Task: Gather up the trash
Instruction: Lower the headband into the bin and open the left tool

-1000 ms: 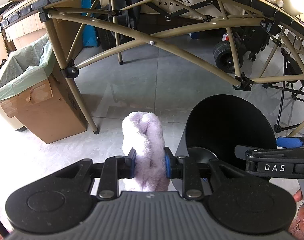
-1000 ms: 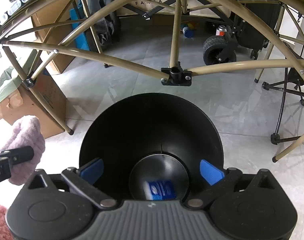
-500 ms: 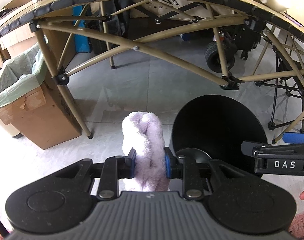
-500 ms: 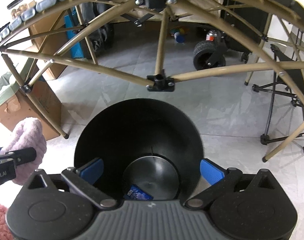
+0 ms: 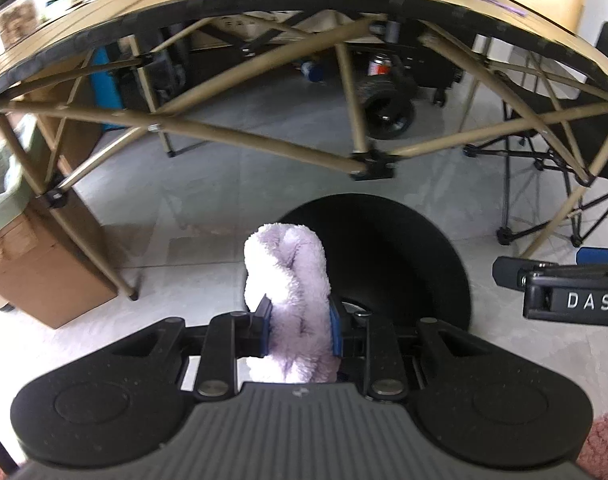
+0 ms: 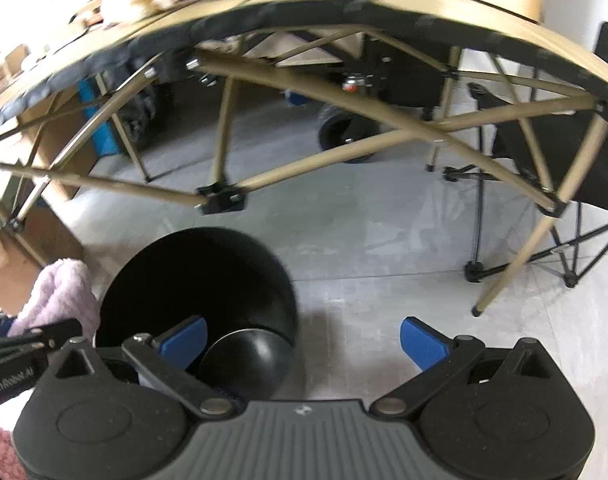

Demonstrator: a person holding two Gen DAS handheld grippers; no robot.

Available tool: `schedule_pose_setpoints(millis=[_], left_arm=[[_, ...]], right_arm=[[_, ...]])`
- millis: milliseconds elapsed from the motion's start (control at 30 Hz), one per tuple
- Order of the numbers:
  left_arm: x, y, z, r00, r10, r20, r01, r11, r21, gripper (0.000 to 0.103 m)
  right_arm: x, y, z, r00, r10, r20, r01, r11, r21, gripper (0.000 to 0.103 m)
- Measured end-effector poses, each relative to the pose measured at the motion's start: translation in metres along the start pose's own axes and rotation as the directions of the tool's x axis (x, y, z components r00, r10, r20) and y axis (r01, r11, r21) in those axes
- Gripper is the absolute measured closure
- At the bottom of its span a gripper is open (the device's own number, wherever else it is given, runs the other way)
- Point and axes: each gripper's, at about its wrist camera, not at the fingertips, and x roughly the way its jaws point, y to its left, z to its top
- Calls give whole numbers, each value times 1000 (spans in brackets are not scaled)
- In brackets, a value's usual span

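A fluffy lilac cloth [image 5: 289,280] sticks up between the blue pads of my left gripper [image 5: 297,326], which is shut on it. Just behind and right of it stands a black round trash bin [image 5: 388,264] on the grey floor. In the right wrist view the same bin [image 6: 195,280] sits low on the left, with the lilac cloth [image 6: 59,296] at the left edge. My right gripper [image 6: 304,338] stands open above the bin's right rim and the floor, nothing between its blue pads. That gripper also shows at the right edge of the left wrist view [image 5: 560,286].
A folding table [image 5: 304,4] with tan crossed struts [image 5: 263,140] spans the view above the bin. A cardboard box [image 5: 35,264] lined with a green bag stands at the left. A black folding chair [image 6: 552,152] stands at the right, a wheel [image 5: 388,114] behind.
Both grippers have moved rightward and risen a little; the bin has slid left in both views, and the table top has come into sight. The blue item in the bin is now hidden.
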Motion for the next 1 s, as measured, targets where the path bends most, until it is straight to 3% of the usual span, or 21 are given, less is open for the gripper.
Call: schedule_pose_setpoints(millis=[467, 1000], left_arm=[[38, -51, 10, 996, -31, -81, 35, 998, 47, 76], [80, -67, 15, 979, -26, -200, 28, 1000, 5, 76]], right_arm=[[1, -73, -13, 997, -77, -7, 77, 987, 142, 0], [13, -93, -22, 994, -101, -49, 108, 977, 182, 0]])
